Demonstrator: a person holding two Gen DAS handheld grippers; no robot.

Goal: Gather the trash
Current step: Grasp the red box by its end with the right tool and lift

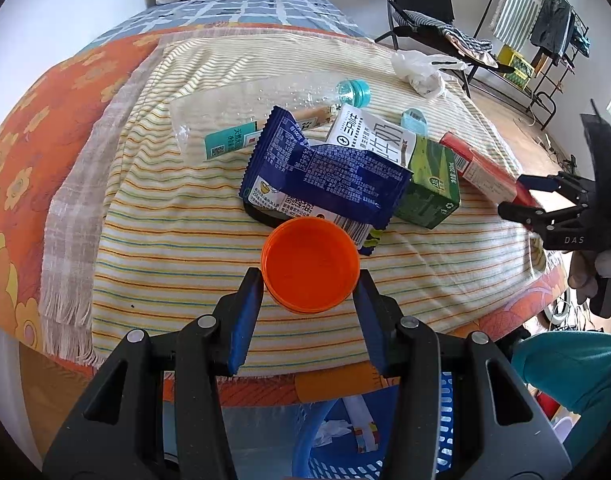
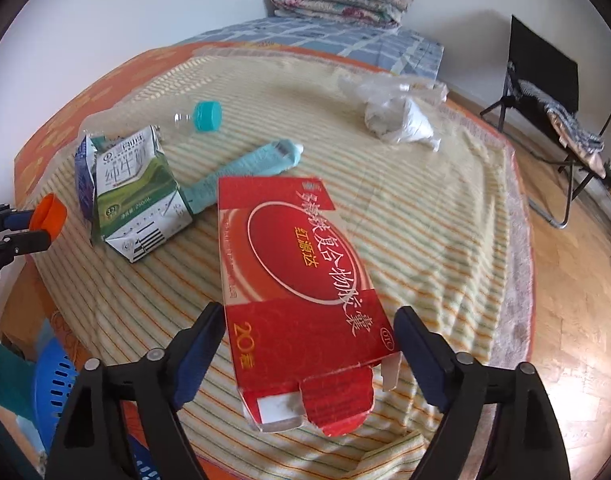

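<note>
Trash lies on a striped cloth (image 1: 177,248) on the bed. My left gripper (image 1: 308,286) is shut on an orange plastic lid (image 1: 310,263), held above the cloth's near edge; it also shows in the right wrist view (image 2: 49,212). Behind it lie a blue snack wrapper (image 1: 325,174), a green and white milk carton (image 1: 421,172), a clear bottle with a teal cap (image 1: 353,92) and a crumpled white bag (image 1: 423,68). My right gripper (image 2: 309,336) is open, its jaws on either side of a flat red box (image 2: 297,280) that lies between them.
A blue plastic basket (image 1: 345,440) with some trash inside stands on the floor below the bed's edge, also at the lower left of the right wrist view (image 2: 55,384). A teal tube (image 2: 245,168) lies by the carton. A folding chair (image 2: 545,92) and a clothes rack (image 1: 545,32) stand beyond.
</note>
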